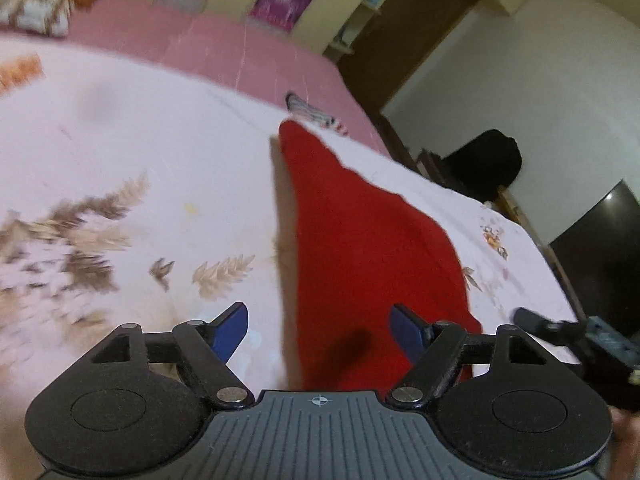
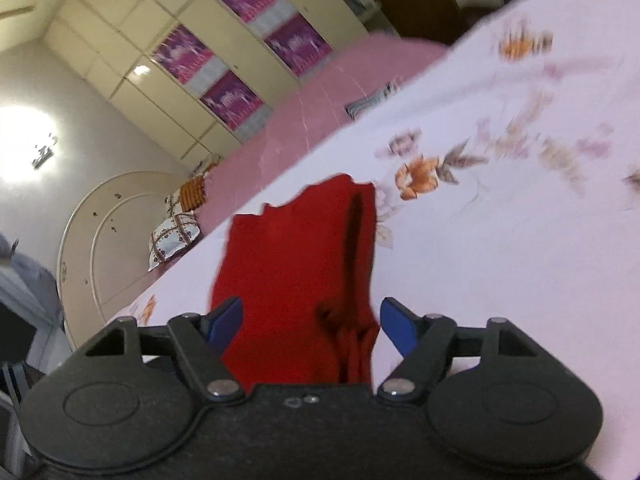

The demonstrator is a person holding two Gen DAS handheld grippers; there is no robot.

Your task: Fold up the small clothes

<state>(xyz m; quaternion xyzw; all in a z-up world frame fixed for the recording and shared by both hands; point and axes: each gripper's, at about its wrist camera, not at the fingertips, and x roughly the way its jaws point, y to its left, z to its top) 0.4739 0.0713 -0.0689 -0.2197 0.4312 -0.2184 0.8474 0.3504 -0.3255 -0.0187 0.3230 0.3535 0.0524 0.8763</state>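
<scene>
I've got the red garment (image 1: 360, 248) lying on the floral sheet (image 1: 140, 152) near the bed's right edge, running away toward the pink far side. To fold cleanly I'd set each tool on a near corner and pinch only the top layer (the seam bunches under my right one). Left gripper (image 1: 319, 330) and right gripper (image 2: 311, 322) both tilt downward over the near hem, jaws parted, cloth showing between them but not pinched; nothing is held yet.
</scene>
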